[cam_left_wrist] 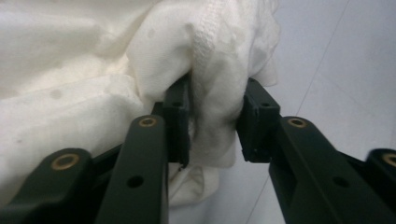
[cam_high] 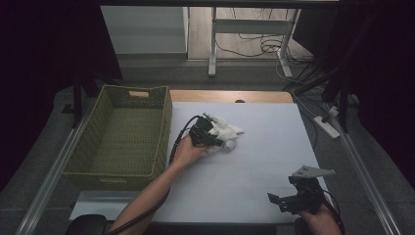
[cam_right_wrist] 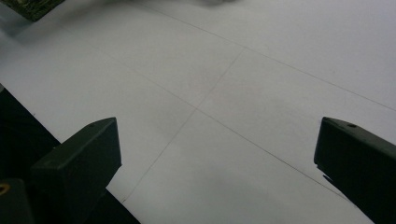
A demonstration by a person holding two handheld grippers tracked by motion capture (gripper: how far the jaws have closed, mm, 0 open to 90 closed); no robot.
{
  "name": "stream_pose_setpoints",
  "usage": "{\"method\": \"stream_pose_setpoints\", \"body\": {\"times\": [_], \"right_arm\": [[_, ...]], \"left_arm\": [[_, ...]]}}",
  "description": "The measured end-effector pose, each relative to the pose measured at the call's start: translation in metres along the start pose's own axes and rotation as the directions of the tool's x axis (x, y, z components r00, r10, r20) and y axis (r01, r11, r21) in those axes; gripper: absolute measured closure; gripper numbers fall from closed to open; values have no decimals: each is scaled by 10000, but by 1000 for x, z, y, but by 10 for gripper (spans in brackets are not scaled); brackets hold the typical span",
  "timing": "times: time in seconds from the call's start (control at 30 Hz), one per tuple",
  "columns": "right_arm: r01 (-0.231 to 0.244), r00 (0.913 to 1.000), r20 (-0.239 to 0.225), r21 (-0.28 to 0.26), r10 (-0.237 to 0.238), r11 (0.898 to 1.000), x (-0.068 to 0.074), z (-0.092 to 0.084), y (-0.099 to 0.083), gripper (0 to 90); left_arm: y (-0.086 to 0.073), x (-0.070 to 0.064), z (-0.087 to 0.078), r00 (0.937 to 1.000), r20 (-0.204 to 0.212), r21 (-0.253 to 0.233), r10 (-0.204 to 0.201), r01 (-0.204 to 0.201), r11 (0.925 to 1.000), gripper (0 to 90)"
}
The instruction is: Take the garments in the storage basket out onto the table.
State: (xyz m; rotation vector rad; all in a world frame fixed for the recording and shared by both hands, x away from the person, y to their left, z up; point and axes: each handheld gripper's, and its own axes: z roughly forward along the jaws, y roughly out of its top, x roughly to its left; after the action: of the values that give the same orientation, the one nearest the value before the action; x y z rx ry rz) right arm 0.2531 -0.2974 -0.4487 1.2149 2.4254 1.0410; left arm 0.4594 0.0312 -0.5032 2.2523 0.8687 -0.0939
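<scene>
Dim room, white desk frame [cam_high: 254, 29] behind.

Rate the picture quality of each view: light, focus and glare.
High view: dim, dark at both sides, white cloth brightest. Left gripper view: cloth nearly washed out and soft, left tool jaws sharper. Right gripper view: even light, table sheet in focus, right tool jaws blurred.

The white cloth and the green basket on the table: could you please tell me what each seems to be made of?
White cloth: soft woven fabric, probably cotton, matte; it crumples into folds and shows a stitched hem. Green basket: woven, likely wicker or plastic strands, matte olive; its walls show a regular weave and a cut-out handle.
</scene>
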Motion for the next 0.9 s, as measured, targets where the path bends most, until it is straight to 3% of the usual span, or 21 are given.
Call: {"method": "stream_pose_setpoints", "body": {"times": [0.53,0.9], "right_arm": [[19,10000,-55,64,-18,10000,0,0,0,7],[26,10000,-73,80,-25,10000,0,0,0,7]], "left_arm": [[11,-19,-14,9983,-517,98,254,-249,9996,403],[15,-26,-31,9984,-457,-208,346,-356,9992,240]]}}
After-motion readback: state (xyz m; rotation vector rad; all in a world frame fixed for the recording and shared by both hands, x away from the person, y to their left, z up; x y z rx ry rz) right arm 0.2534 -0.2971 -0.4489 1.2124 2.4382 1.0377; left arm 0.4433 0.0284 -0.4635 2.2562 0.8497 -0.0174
